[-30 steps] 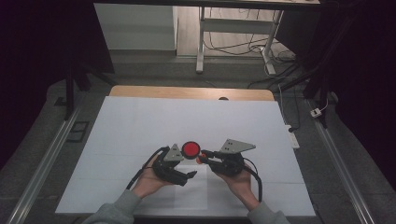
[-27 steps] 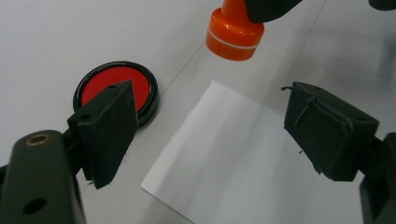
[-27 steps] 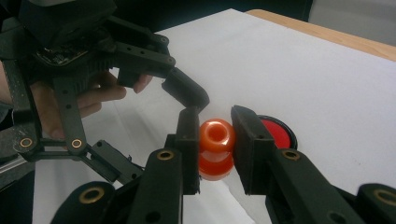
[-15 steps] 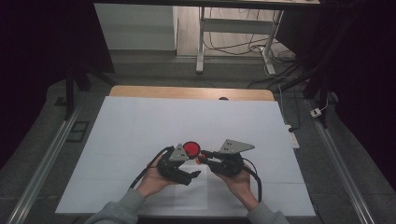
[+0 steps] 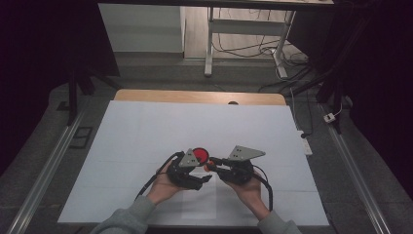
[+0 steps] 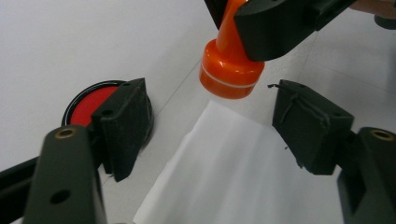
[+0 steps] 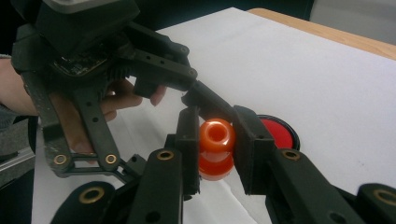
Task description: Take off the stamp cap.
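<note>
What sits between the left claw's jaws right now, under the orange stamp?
In the left gripper view, a sheet of white paper lies between the open jaws of the left claw; the orange stamp hangs above its far edge.

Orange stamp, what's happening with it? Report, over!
Right gripper shut on orange stamp, above paper sheet. Left gripper open, jaws just closing, nothing pinched. Red ink pad beside, nothing blocking.

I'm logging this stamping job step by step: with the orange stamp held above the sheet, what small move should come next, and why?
Probably lower the right gripper to press the orange stamp onto the paper sheet. The stamp is clamped by its handle and hangs just above the sheet's edge, with the red ink pad off to the side. The left gripper, whose jaws have just been closing with nothing between them, could steady the sheet.
</note>
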Demonstrator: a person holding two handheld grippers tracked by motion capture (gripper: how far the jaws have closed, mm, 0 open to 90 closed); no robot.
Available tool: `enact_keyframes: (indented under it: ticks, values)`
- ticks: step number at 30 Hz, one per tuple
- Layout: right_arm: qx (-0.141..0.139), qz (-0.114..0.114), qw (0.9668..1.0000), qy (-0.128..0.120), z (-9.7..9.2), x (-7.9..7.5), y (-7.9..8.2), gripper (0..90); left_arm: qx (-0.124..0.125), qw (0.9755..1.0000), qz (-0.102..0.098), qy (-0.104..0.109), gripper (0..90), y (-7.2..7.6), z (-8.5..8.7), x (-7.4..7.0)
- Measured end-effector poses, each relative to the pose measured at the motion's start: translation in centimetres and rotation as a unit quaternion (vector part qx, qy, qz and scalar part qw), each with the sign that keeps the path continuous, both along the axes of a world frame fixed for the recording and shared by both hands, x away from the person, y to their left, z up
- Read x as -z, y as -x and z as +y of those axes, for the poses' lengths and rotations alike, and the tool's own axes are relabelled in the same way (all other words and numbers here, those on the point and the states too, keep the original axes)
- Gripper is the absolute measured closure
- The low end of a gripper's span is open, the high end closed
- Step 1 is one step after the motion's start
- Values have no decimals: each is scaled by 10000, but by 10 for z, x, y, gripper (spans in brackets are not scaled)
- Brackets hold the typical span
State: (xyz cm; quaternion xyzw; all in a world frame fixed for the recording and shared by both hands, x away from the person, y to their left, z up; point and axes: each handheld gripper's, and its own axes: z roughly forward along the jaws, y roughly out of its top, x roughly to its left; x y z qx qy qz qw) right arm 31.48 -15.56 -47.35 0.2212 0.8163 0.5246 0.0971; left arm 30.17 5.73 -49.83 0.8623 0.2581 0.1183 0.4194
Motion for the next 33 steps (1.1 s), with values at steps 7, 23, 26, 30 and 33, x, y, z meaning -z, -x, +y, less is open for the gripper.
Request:
enact_keyframes:
  ticks: [7,23,26,30,33]
  values:
    - [-12,13,10000,33,0,0,0,718,109,9999,-74,0,395,-1,-3,1]
    - [-26,-9,10000,7,0,0,0,719,209,9996,-174,-28,515,-1,-6,0]
    - [-23,5,10000,17,0,0,0,719,215,9996,-178,-34,530,-1,-6,0]
    - [-24,4,10000,17,0,0,0,718,237,9996,-160,-75,534,-2,-6,2]
    - [-23,-3,10000,13,0,0,1,719,254,9994,-180,-118,537,-2,-6,1]
